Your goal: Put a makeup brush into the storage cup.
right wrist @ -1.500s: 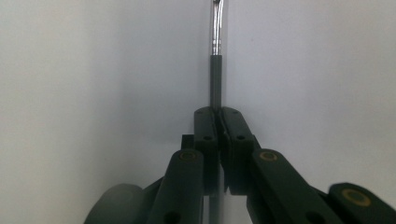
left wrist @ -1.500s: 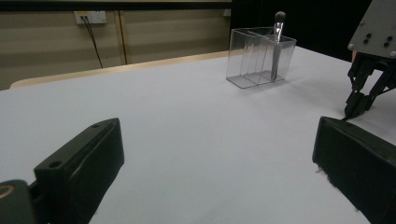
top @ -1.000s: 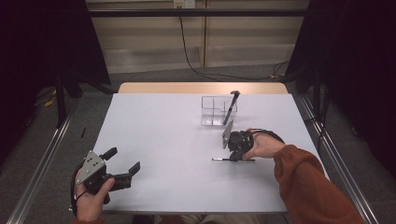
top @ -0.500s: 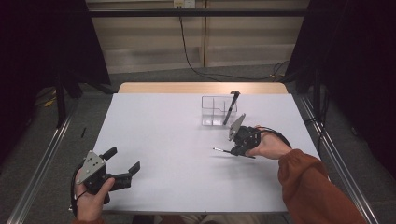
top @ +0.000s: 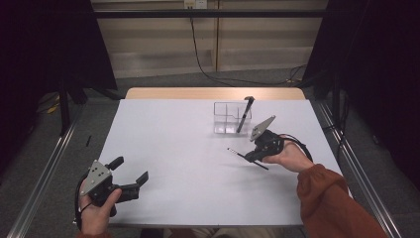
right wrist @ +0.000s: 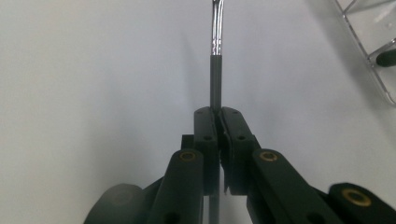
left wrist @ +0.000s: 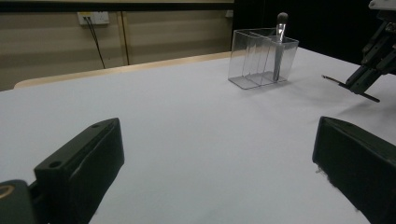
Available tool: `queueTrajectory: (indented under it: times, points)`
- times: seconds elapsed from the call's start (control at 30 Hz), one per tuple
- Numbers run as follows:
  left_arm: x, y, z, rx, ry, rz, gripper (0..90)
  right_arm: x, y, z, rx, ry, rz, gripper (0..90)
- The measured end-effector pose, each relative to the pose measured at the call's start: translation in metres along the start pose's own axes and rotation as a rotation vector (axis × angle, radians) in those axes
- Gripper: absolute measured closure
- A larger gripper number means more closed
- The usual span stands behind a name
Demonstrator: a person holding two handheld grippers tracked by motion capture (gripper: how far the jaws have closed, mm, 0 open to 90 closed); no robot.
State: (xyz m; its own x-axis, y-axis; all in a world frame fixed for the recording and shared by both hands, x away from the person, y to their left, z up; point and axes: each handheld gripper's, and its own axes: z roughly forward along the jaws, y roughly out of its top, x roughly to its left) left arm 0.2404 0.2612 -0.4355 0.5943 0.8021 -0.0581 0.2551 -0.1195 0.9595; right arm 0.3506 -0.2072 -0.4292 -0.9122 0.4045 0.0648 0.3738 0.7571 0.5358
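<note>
Two claws in my sights: my right claw (top: 246, 156) is clenched tight on a thin makeup brush (top: 236, 153), carrying it clear above the white counter (top: 168, 144) toward its right edge, the brush running crosswise through the jaws with its metal ferrule sticking out ahead. Just beyond, nearer the far edge, a clear organizer (top: 227, 119) has another brush (top: 244, 114) leaning upright in it. My left claw (top: 130, 175) sits released and empty at the near left corner.
</note>
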Motion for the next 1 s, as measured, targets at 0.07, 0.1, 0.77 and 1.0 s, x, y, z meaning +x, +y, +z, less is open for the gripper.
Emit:
queueTrajectory:
  times: [0.07,0.1,0.77,1.0]
  points:
    - [0.0,0.0,0.0,0.0,0.0,0.0,2.2,0.001,-0.001,-0.001,-0.028,-0.012,0.01,86.4]
    - [0.0,0.0,0.0,0.0,0.0,0.0,2.2,0.002,-0.001,-0.002,-0.053,-0.02,0.023,86.4]
    - [0.0,0.0,-0.001,-0.001,0.001,0.002,2.2,0.011,-0.016,-0.01,-0.37,-0.068,0.133,86.4]
    - [0.0,0.0,-0.001,-0.001,0.002,0.003,2.2,0.013,-0.022,-0.012,-0.456,-0.078,0.141,86.4]
